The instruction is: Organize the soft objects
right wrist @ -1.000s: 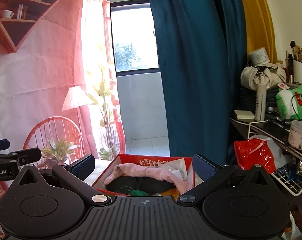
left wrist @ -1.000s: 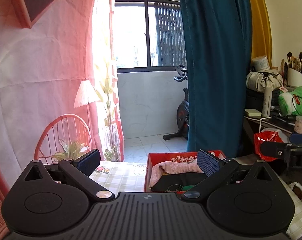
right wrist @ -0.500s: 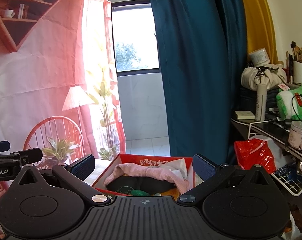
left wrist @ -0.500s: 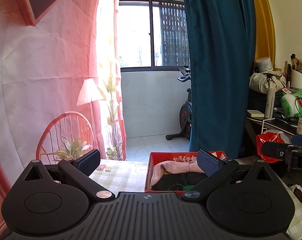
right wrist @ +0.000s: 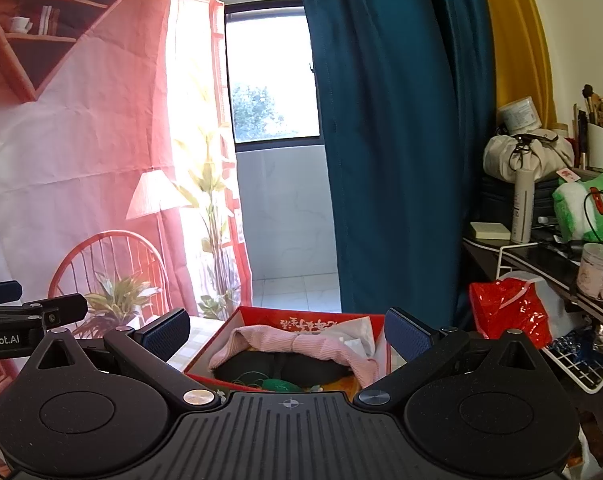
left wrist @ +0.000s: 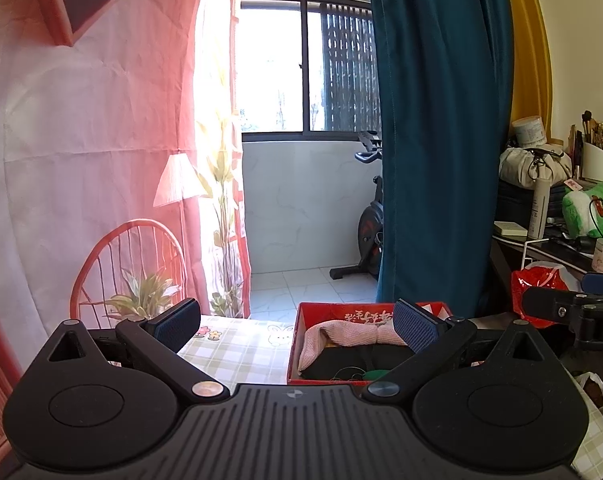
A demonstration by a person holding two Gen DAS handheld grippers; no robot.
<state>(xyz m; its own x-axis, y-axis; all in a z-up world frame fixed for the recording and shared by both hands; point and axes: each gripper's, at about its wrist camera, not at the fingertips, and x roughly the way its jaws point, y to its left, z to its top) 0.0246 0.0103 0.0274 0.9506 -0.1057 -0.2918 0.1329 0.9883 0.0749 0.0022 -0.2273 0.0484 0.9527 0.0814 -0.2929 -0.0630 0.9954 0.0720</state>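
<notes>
Pink cloth (right wrist: 301, 346) lies draped across the inside of a red box (right wrist: 375, 322), its ends hanging over a black item (right wrist: 281, 366) that fills the box bottom; a bit of green (right wrist: 279, 384) shows at the near edge and something white (right wrist: 355, 332) is tucked at the far right corner. In the left wrist view the same pink cloth (left wrist: 349, 336) and black item (left wrist: 357, 358) sit in the box (left wrist: 301, 320), which rests on a checked tablecloth (left wrist: 237, 346) printed with small rabbits and flowers.

The right gripper (right wrist: 287, 334) hovers just in front of the box with its fingers spread wide and nothing between them — the box shows through the gap. The left gripper (left wrist: 297, 322) is likewise spread wide and holds nothing, aimed more at the tablecloth to the left of the box, its right pad (left wrist: 413, 330) overlapping the box's far right corner in the picture. Each gripper appears at the edge of the other's view.

Beyond the table hang a pink printed backdrop (left wrist: 81, 160) and a teal curtain (left wrist: 433, 140), with a window (left wrist: 301, 68) and an exercise bike (left wrist: 369, 224) between them. To the right — a cluttered shelf (right wrist: 541, 248) with a red bag (right wrist: 509, 312) below it.
</notes>
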